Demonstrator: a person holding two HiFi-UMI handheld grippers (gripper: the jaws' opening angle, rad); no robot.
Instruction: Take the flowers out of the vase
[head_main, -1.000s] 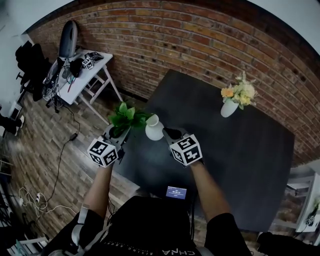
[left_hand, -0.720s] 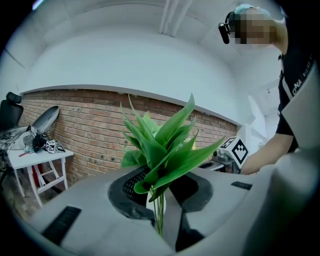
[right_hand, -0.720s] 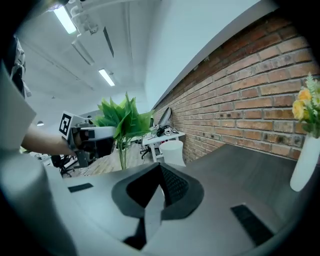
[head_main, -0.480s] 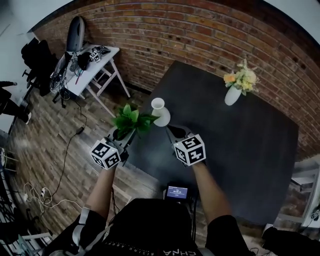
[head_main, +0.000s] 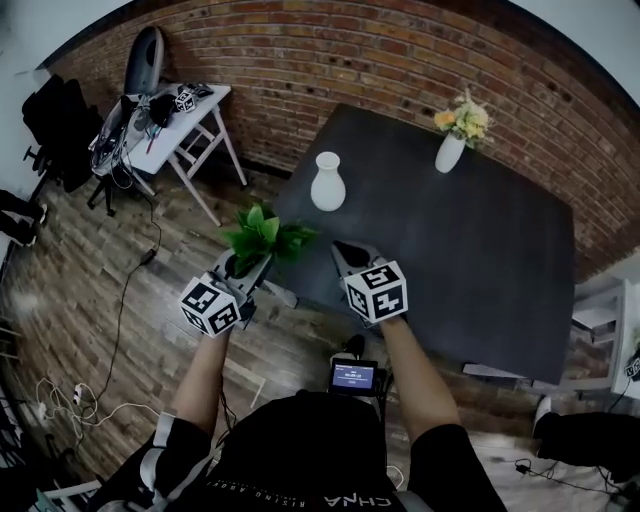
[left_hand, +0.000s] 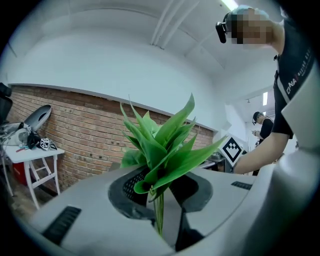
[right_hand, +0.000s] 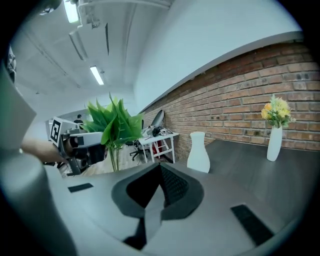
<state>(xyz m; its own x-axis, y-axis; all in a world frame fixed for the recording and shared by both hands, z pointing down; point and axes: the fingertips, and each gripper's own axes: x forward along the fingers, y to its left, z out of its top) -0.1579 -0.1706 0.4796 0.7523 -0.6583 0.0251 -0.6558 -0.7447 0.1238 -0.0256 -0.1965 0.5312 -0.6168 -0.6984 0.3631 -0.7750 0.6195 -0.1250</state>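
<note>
My left gripper (head_main: 243, 264) is shut on the thin stems of a green leafy bunch (head_main: 262, 236), which it holds upright off the table's near-left corner. In the left gripper view the leaves (left_hand: 161, 142) rise from between the jaws of that gripper (left_hand: 160, 196). My right gripper (head_main: 345, 256) is shut and empty beside it, over the edge of the dark table (head_main: 500, 270). The empty white vase (head_main: 327, 182) stands apart on the table, ahead of both grippers. From the right gripper (right_hand: 159, 169) I see the vase (right_hand: 198, 152) and the held bunch (right_hand: 114, 125).
A second white vase with yellow flowers (head_main: 452, 140) stands at the table's far edge by the brick wall (head_main: 330, 60). A white folding table (head_main: 170, 120) with gear is at the far left, with cables on the wood floor (head_main: 110, 330). White furniture (head_main: 600, 320) stands at the right.
Both grippers have drawn back from the white vase, the left taking the green bunch along. The vase now stands alone farther up the table.
</note>
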